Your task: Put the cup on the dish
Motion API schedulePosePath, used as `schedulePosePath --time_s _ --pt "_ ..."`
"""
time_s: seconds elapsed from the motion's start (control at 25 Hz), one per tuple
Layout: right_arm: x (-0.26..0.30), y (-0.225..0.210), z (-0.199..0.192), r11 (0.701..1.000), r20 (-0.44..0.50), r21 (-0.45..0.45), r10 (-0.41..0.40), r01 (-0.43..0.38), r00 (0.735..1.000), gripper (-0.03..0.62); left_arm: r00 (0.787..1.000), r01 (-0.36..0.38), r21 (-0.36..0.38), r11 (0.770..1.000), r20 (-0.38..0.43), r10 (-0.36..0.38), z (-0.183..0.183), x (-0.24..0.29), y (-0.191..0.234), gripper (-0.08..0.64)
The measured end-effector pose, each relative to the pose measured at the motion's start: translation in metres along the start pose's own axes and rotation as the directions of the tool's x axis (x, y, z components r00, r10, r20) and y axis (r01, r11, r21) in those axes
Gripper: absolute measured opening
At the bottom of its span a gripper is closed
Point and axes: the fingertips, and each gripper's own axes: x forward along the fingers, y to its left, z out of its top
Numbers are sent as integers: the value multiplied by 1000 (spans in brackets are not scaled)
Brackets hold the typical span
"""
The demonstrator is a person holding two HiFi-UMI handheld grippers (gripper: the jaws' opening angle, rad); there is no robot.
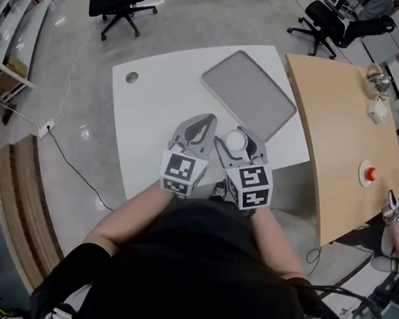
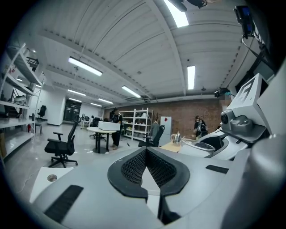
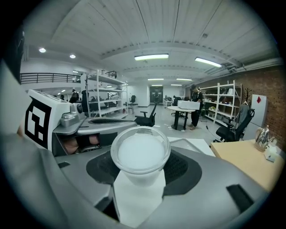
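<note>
Both arms are tucked in close to the body, elbows bent, and the two grippers are held side by side over the near edge of the white table [image 1: 154, 115], pointing forward away from the person. The marker cubes [image 1: 182, 173] sit just in front of the person's chest. The left gripper [image 1: 205, 120] has its fingers pressed together at the tips with nothing between them, only a thin wedge of gap further back between the black pads [image 2: 134, 167]. The right gripper [image 1: 240, 134] is pinching the cup [image 1: 235, 141] between its fingers. In the right gripper view the cup sits right at the fingertips, with the rim sticking up above them and the lower part of the body squeezed between the pads. The inside looks plain white; I honestly can't tell if it's filled or empty. The dish [image 1: 252, 97], a flat grey tray, lies on the table out beyond both sets of fingertips, well apart from the cup, so the cup is held in the air short of it.
</note>
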Motion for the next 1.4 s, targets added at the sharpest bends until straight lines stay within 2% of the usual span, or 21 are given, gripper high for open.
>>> schedulePosePath --time_s 0.4,0.84,1.12,1.4 --pt "-5 -45 18 1000 28 -19 24 -24 999 233 999 -44 16 999 21 44 19 38 -10 6" --pt "14 -94 27 999 36 -20 35 -34 999 233 997 -73 25 997 2 73 19 84 -5 6" --pt "41 -135 37 999 32 -12 36 -35 999 233 993 -115 7 993 -36 115 19 124 19 6" --pt "83 -170 39 999 28 -24 42 -41 999 233 988 -149 -10 989 -36 149 13 168 46 6"
